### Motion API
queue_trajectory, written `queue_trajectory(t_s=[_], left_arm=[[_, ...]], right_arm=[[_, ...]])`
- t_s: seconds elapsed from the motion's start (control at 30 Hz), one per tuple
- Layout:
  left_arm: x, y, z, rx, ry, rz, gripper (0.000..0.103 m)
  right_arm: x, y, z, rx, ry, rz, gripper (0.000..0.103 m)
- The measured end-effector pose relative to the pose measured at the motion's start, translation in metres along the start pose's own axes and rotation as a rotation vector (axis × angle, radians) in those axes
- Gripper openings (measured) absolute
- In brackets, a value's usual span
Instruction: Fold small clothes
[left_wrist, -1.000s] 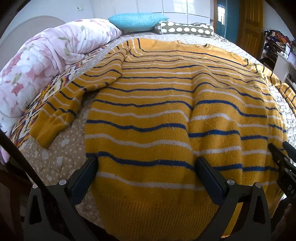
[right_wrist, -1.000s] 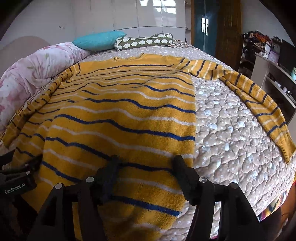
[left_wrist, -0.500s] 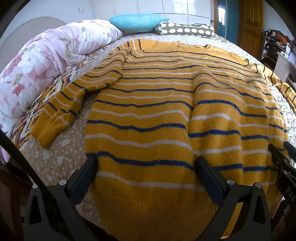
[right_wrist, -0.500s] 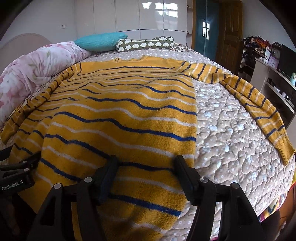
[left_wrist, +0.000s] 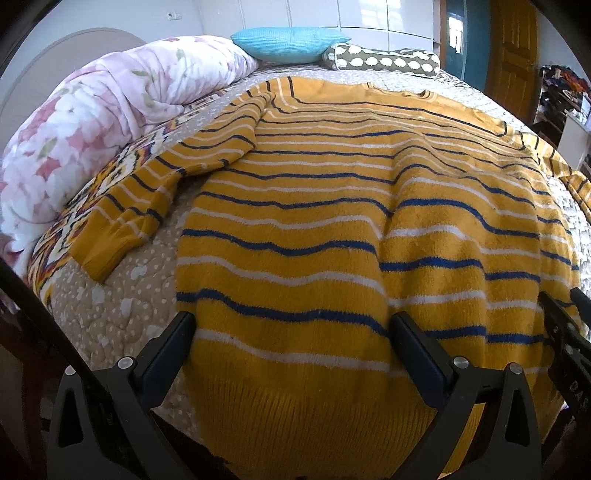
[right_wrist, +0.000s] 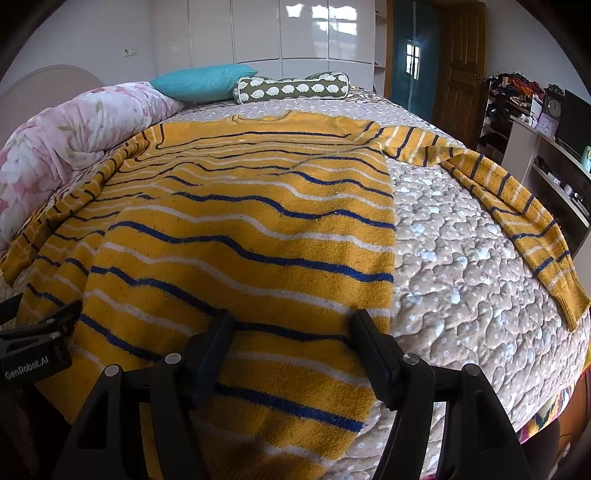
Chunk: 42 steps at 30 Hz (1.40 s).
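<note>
A yellow sweater with blue and white stripes lies flat on the bed, hem toward me. Its left sleeve bends down along the body. The right sleeve stretches toward the bed's right edge. My left gripper stands wide open over the hem's left part, gripping nothing. My right gripper hovers over the sweater's lower right corner. Its jaws are opening, with knit lying flat beneath the gap and no pad pressing on it. Each gripper shows at the edge of the other's view.
A beige dotted quilt covers the bed. A floral duvet is bundled along the left side. A blue pillow and a patterned bolster lie at the head. Cluttered shelves stand right of the bed.
The right gripper's jaws have spread a little wider over the hem. The left gripper and the sweater have stayed where they were.
</note>
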<state>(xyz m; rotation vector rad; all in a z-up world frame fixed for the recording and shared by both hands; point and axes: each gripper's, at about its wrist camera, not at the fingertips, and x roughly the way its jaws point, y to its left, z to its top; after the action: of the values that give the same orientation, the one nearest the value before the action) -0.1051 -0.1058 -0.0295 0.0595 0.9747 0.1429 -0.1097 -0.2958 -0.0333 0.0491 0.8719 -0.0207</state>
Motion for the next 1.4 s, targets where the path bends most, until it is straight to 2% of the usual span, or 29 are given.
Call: queue_trajectory(t_s=[0.23,0.27,0.33,0.4,0.5,0.63,0.73,0.8,0.9,0.97,1.0,1.03,1.07,1.13,1.17,1.27,1.33,1.4], left_arm=[[-0.001,0.006,0.004,0.013,0.027,-0.054,0.102],[-0.003,0.010,0.007,0.007,0.026,-0.077,0.100],[-0.014,0.023,0.012,-0.009,-0.017,-0.124,0.082],[-0.023,0.032,0.015,-0.010,-0.043,-0.140,0.080],[-0.037,0.056,0.020,-0.016,-0.105,-0.111,0.080],[-0.043,0.102,0.028,-0.044,-0.156,-0.011,0.080],[-0.030,0.151,0.037,-0.121,-0.125,0.073,0.080],[-0.016,0.183,0.041,-0.184,-0.069,0.090,0.080],[0.007,0.210,0.048,-0.233,-0.006,0.044,0.080],[0.024,0.212,0.054,-0.217,0.033,0.000,0.080],[0.035,0.210,0.056,-0.197,0.052,-0.047,0.078],[0.047,0.207,0.059,-0.183,0.079,-0.084,0.054],[0.052,0.205,0.060,-0.180,0.094,-0.095,0.035],[0.060,0.207,0.066,-0.197,0.115,-0.116,0.006],[0.060,0.212,0.074,-0.213,0.110,-0.119,0.007],[0.047,0.235,0.106,-0.240,0.057,0.015,0.006],[0.039,0.258,0.139,-0.254,0.021,0.119,0.006],[0.033,0.272,0.167,-0.250,-0.006,0.221,0.006]], right_arm=[[0.001,-0.002,0.000,0.001,-0.011,0.005,0.073],[0.001,-0.002,-0.001,0.000,-0.016,0.006,0.073],[0.000,-0.001,-0.003,-0.002,-0.028,0.008,0.073],[-0.001,0.000,-0.004,-0.004,-0.037,0.008,0.073],[-0.001,-0.001,-0.005,-0.003,-0.038,0.006,0.073],[-0.002,0.001,-0.007,-0.004,-0.048,0.000,0.073],[-0.002,0.001,-0.007,-0.009,-0.055,-0.003,0.073],[-0.002,0.002,-0.007,-0.012,-0.062,-0.006,0.073],[-0.002,0.003,-0.007,-0.014,-0.068,-0.010,0.074],[-0.002,0.003,-0.008,-0.016,-0.071,-0.013,0.074],[-0.002,0.004,-0.008,-0.017,-0.072,-0.015,0.074],[-0.002,0.004,-0.008,-0.018,-0.073,-0.015,0.074],[-0.002,0.004,-0.008,-0.019,-0.075,-0.015,0.074],[-0.002,0.003,-0.008,-0.023,-0.074,-0.012,0.074],[-0.002,0.003,-0.006,-0.026,-0.068,-0.007,0.074],[-0.005,-0.005,0.002,-0.012,-0.031,0.041,0.073],[-0.011,-0.020,0.009,0.056,-0.034,0.100,0.072],[-0.016,-0.030,0.013,0.098,-0.055,0.097,0.072]])
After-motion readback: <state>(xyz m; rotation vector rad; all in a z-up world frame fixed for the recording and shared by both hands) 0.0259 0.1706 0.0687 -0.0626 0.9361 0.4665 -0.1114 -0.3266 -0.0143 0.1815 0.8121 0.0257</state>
